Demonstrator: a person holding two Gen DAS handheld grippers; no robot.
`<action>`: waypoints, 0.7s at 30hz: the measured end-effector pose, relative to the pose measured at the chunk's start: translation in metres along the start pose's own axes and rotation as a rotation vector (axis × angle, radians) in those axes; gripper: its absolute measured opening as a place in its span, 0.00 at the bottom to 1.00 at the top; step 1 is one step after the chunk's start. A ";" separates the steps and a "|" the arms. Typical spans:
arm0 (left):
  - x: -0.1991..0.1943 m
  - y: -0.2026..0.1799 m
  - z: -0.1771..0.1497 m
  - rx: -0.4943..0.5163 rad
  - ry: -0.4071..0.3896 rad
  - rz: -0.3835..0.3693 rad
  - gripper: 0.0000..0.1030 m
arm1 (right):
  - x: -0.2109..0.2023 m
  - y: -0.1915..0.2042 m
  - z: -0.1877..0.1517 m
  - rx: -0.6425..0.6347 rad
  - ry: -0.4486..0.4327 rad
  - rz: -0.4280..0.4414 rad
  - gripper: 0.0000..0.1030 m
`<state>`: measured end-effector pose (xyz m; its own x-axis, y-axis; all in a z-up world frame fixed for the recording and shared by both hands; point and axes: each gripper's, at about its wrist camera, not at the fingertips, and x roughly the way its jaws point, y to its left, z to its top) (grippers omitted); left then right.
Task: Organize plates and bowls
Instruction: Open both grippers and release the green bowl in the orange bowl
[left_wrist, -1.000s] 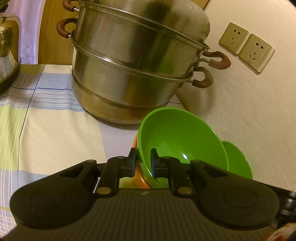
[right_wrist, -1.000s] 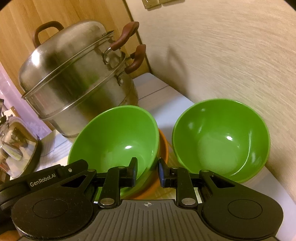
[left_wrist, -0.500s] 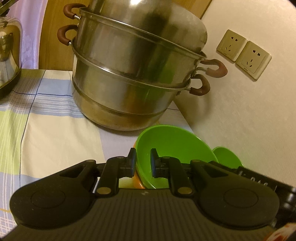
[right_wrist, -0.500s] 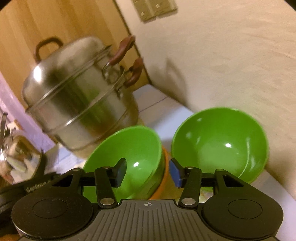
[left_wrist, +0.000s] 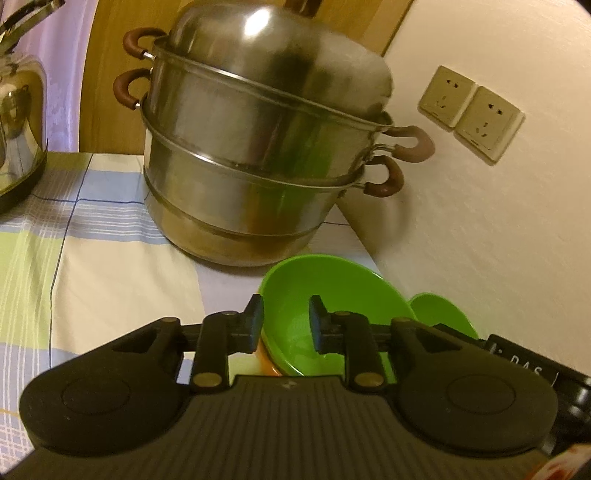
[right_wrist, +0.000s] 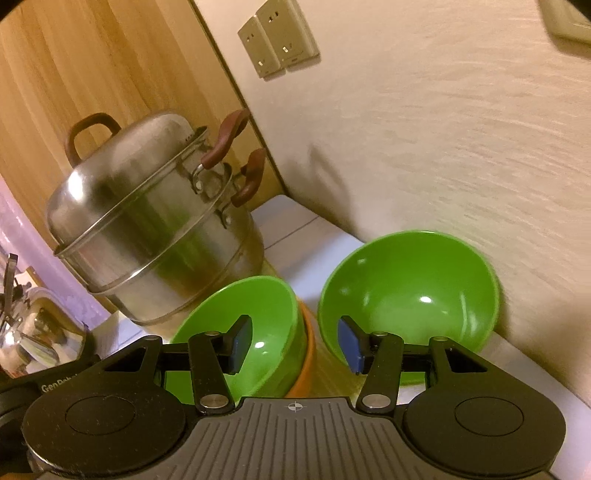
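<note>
Left hand-held gripper (left_wrist: 284, 319) jaws just opening, apart astride the near rim of a green bowl (left_wrist: 332, 295) nested in an orange bowl (right_wrist: 303, 363), right hand-held gripper (right_wrist: 294, 345) parted and empty, second green bowl (right_wrist: 410, 291) at right against the wall, steamer pot (left_wrist: 258, 158) behind on the desk (left_wrist: 110, 266)

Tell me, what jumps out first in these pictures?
The big stainless steel steamer pot with brown handles, standing on the checked tablecloth near the corner. In front of it sit two bright green bowls: one nested in an orange bowl, the other leaning against the wall.
</note>
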<state>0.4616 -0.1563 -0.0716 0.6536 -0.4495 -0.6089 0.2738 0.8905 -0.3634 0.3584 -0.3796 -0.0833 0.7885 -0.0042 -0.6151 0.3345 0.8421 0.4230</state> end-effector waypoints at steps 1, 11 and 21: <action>-0.002 -0.003 -0.001 0.006 0.000 0.000 0.26 | -0.004 -0.001 -0.001 0.002 -0.003 -0.005 0.50; -0.039 -0.041 -0.023 0.074 -0.008 -0.012 0.46 | -0.053 -0.025 -0.013 0.033 0.000 -0.034 0.50; -0.100 -0.054 -0.083 0.116 0.013 0.021 0.77 | -0.125 -0.049 -0.034 0.015 -0.047 -0.033 0.76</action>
<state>0.3227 -0.1657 -0.0500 0.6513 -0.4310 -0.6245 0.3408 0.9015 -0.2667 0.2256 -0.4016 -0.0497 0.8001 -0.0580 -0.5970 0.3685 0.8328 0.4130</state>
